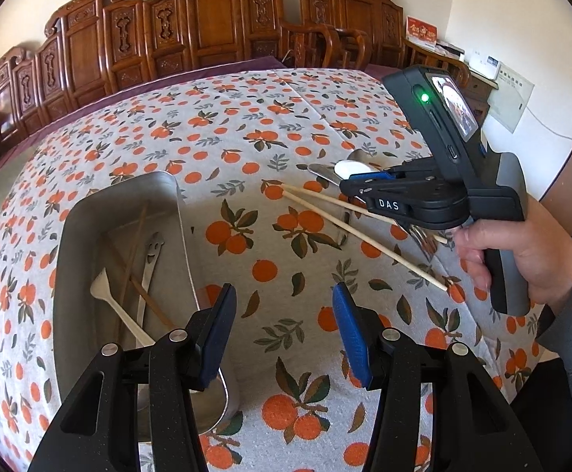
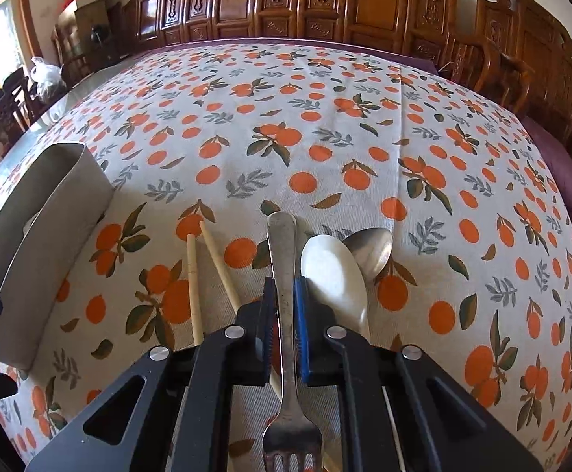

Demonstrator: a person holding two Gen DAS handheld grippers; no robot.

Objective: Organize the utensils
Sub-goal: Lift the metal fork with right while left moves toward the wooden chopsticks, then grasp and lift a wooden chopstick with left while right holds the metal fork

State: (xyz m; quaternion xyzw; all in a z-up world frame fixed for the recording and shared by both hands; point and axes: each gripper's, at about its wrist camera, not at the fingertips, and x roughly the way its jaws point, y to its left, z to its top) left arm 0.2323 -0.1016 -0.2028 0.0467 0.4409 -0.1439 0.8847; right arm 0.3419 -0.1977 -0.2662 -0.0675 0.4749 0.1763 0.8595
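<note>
My right gripper (image 2: 284, 322) pinching fork (image 2: 284, 275) beside tray (image 2: 45, 212); left gripper (image 1: 282, 330) spread, empty; only left view shows tray's contents.

right gripper (image 2: 284, 326) clamps a metal fork (image 2: 284, 275); white spoon (image 2: 335, 271) at two o'clock, chopsticks (image 2: 207, 271) at ten, metal tray (image 2: 30, 236) at nine
</note>
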